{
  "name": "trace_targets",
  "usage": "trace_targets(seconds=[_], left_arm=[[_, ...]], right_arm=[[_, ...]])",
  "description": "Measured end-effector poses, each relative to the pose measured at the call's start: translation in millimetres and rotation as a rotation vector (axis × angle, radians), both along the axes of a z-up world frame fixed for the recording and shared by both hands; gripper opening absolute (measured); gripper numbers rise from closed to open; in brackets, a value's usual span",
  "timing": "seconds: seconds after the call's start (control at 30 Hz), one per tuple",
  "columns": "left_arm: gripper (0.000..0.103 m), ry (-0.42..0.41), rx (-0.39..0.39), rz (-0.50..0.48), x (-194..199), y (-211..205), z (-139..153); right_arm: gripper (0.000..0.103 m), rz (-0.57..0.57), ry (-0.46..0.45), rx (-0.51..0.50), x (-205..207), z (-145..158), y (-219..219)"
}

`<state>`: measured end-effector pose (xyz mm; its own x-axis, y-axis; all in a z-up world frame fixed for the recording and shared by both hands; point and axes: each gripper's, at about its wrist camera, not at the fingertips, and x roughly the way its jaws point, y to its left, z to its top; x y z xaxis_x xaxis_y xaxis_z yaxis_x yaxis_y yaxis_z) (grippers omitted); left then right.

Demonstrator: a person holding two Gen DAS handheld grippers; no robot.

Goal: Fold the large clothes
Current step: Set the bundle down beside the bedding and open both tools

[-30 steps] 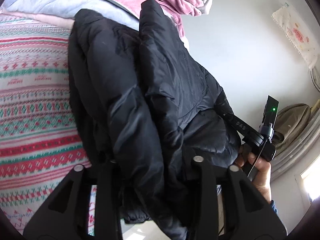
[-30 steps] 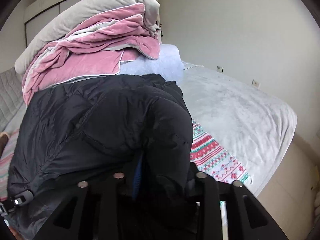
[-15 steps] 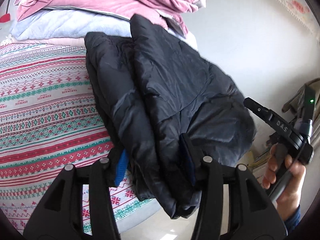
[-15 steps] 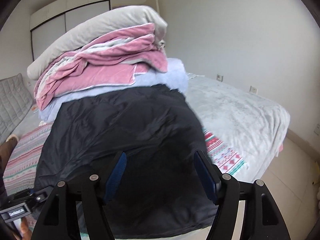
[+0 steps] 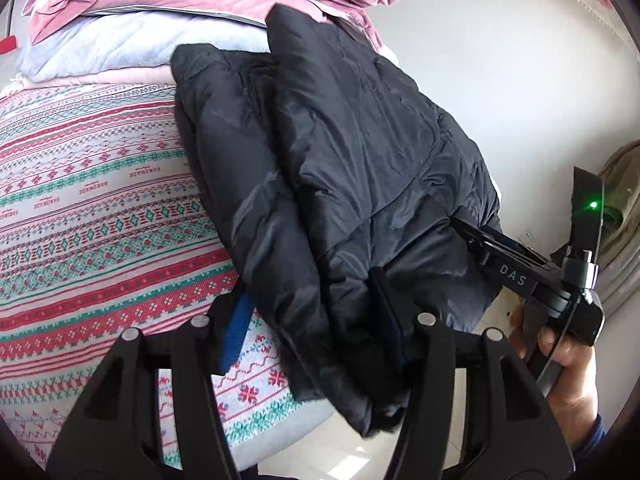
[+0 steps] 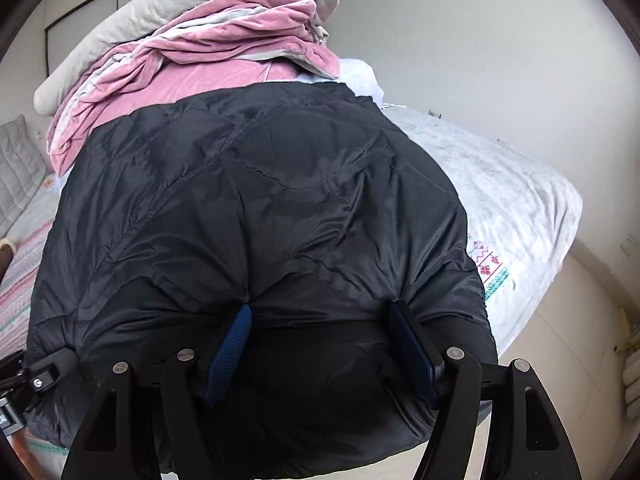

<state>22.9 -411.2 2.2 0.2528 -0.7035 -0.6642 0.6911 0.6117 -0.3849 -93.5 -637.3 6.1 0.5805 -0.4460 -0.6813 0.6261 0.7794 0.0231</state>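
Observation:
A black puffy jacket (image 5: pixel 340 168) lies folded in layers on the bed, its near end hanging over the bed's edge. It fills the middle of the right wrist view (image 6: pixel 256 216). My left gripper (image 5: pixel 312 336) is open, its blue-padded fingers on either side of the jacket's near corner. My right gripper (image 6: pixel 320 348) is open too, its fingers spread wide at the jacket's near edge. The right gripper also shows in the left wrist view (image 5: pixel 532 276), held by a hand at the jacket's right side.
The bed has a striped red, green and white cover (image 5: pixel 100 200). A pile of pink, pale blue and grey bedding (image 6: pixel 192 48) lies behind the jacket. A pale grey sheet (image 6: pixel 500 184) covers the bed to the right. White walls stand beyond.
Both grippers have opened and let go of the jacket. The jacket has come down from being held up and now rests on the bed.

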Motion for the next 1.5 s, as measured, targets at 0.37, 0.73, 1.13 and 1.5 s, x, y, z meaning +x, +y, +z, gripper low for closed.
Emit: trace_targets(seconds=[0.37, 0.73, 1.13, 1.5], left_arm=[[0.064, -0.124, -0.017, -0.002, -29.6, 68.4, 34.9], [0.081, -0.267, -0.014, 0.067, -69.7, 160.0, 67.7], [0.102, -0.513, -0.1, 0.083, -138.3, 234.9, 112.7], [0.102, -0.543, -0.051, 0.029, -156.0, 223.5, 115.0]], right_arm=[[0.073, 0.0, -0.136, -0.088, -35.9, 50.0, 86.1], [0.086, -0.042, -0.186, -0.2, -88.4, 89.8, 220.5], [0.103, -0.167, -0.206, -0.24, -165.4, 126.1, 311.0], [0.103, -0.281, -0.143, -0.297, -181.6, 128.3, 323.0]])
